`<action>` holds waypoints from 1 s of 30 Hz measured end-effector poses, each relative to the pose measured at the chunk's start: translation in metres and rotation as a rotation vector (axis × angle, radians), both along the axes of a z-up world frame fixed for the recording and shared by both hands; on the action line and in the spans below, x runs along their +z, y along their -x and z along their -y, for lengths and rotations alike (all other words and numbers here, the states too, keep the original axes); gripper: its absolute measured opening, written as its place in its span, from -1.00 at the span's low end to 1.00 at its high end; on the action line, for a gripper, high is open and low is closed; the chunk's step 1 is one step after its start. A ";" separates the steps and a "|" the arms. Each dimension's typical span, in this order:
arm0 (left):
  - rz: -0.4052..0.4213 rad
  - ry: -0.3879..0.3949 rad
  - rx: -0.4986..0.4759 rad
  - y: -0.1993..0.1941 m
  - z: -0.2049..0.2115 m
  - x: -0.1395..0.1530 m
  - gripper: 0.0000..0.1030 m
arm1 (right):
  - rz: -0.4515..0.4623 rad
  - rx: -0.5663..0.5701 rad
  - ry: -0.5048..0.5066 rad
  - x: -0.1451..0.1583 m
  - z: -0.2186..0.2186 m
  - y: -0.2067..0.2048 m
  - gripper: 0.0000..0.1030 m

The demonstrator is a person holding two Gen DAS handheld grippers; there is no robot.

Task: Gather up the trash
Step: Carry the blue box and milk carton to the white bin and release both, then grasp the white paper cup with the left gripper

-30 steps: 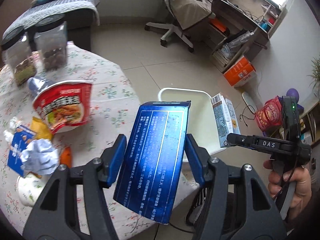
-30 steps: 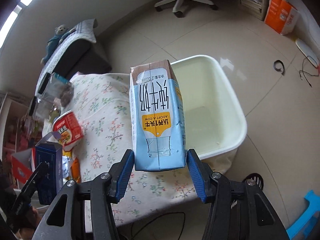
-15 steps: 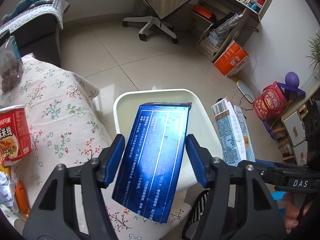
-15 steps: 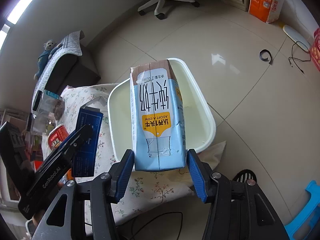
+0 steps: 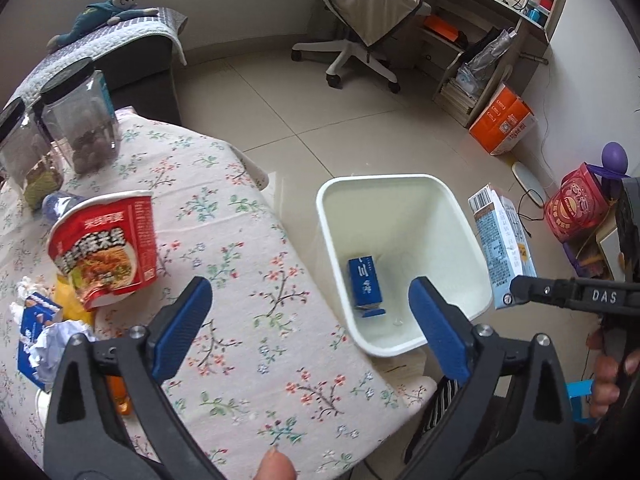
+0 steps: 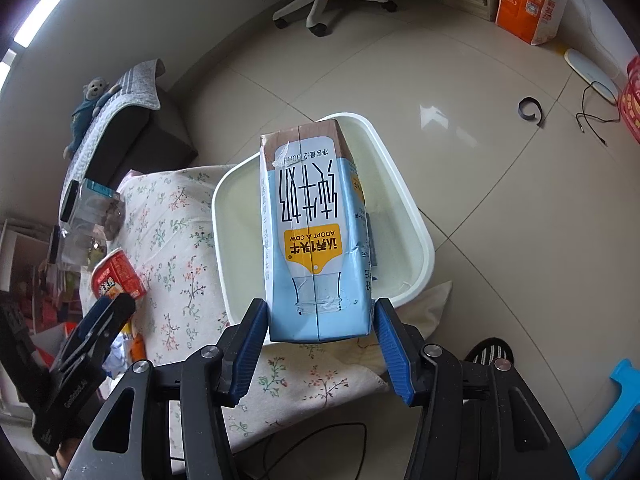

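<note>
A dark blue box (image 5: 365, 285) lies on the floor of the white bin (image 5: 400, 184), which stands beside the table. My left gripper (image 5: 308, 316) hovers over the table's edge and the bin; its jaws are opening wide and nothing is between them. My right gripper (image 6: 320, 332) is shut on a light blue milk carton (image 6: 316, 240), held upside down above the bin's (image 6: 404, 200) near rim. In the left wrist view the same carton (image 5: 502, 248) hangs just right of the bin.
On the flowered tablecloth (image 5: 240, 280) lie a red noodle cup (image 5: 106, 248), crumpled paper (image 5: 56, 344), a blue packet (image 5: 36, 320) and two jars (image 5: 80, 120). An office chair (image 5: 352, 40) and orange box (image 5: 502, 120) stand farther off. A blue stool (image 6: 616, 400) is at the right.
My left gripper let go of the blue box, which dropped into the bin, and its jaws spread wide. The right gripper came over the bin, carton still held.
</note>
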State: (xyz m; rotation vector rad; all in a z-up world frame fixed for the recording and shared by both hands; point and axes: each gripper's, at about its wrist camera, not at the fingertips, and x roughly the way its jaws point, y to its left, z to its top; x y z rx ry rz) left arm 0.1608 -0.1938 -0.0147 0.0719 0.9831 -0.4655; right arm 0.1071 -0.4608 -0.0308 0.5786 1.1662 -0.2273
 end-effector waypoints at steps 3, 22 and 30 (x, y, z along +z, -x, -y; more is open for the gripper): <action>0.014 -0.019 0.011 0.009 -0.025 0.007 0.98 | -0.006 0.000 0.005 -0.002 -0.004 -0.004 0.08; 0.025 -0.075 0.175 0.037 -0.164 0.023 0.99 | 0.009 -0.010 0.047 0.003 -0.030 -0.019 0.48; -0.028 -0.065 0.271 0.037 -0.215 0.019 0.99 | 0.037 0.086 0.123 0.017 -0.075 -0.026 0.53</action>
